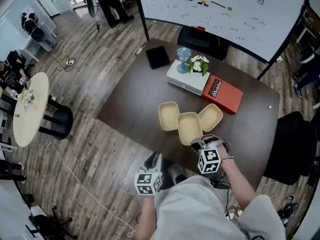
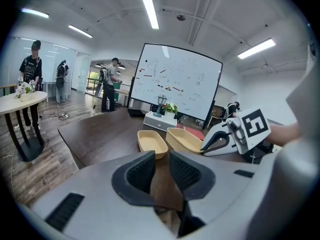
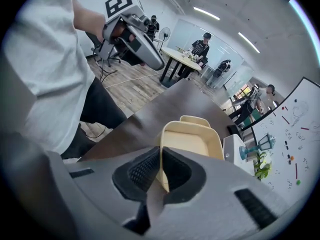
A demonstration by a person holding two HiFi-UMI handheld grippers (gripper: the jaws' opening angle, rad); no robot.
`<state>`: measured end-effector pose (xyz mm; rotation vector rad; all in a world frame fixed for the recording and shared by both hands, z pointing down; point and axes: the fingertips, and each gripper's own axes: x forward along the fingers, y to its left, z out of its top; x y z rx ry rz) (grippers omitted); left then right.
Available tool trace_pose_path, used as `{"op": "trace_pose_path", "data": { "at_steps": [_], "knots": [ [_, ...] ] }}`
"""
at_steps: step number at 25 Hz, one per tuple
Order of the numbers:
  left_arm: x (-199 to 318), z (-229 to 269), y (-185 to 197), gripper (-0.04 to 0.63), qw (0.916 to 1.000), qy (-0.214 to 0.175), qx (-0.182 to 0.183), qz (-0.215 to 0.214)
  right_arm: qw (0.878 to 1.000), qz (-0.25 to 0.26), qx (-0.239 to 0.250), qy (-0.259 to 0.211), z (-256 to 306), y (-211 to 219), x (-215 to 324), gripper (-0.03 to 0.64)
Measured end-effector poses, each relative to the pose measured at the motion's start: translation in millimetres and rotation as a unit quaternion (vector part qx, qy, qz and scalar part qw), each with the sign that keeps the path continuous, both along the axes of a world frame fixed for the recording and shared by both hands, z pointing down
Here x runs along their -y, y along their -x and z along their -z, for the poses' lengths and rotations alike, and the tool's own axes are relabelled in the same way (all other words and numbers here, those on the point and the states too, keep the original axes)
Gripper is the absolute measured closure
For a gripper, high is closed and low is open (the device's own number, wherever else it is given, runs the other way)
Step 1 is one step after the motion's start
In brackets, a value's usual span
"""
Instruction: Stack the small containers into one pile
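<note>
Three shallow cream containers lie side by side on the dark table (image 1: pixel 125 109): a left one (image 1: pixel 169 115), a middle one (image 1: pixel 190 128) and a right one (image 1: pixel 210 117). My right gripper (image 1: pixel 199 143) is shut on the near rim of the middle container (image 3: pixel 192 139), which is tilted up slightly; the left container (image 3: pixel 195 120) shows behind it. My left gripper (image 1: pixel 152 161) hangs off the table's near edge, apart from the containers. In the left gripper view its jaws (image 2: pixel 161 171) stand a little apart with nothing between them, facing two containers (image 2: pixel 151 141) (image 2: pixel 186 139) and the right gripper (image 2: pixel 235 134).
Behind the containers stand a white box with a plant and a lantern (image 1: pixel 187 76), a red book (image 1: pixel 222 94) and a black pad (image 1: pixel 158 57). A whiteboard (image 1: pixel 225 9) rises past the far edge. A black chair (image 1: pixel 292 149) is right, a round table (image 1: pixel 30 106) left.
</note>
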<state>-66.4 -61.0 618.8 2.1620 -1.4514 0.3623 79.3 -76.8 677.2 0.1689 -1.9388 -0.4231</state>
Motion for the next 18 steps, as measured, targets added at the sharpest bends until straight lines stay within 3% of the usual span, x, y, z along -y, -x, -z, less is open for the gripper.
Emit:
{"op": "trace_pose_path", "data": {
  "at_steps": [5, 18],
  "knots": [
    [2, 5, 12, 0.515, 0.9998, -0.005, -0.003, 0.017, 1.000, -0.009, 0.026, -0.003, 7, 18, 30, 0.597],
    [2, 4, 45, 0.518, 0.9987, -0.001, -0.005, 0.052, 0.999, 0.029, 0.013, -0.031, 1, 64, 77, 0.597]
  ]
}}
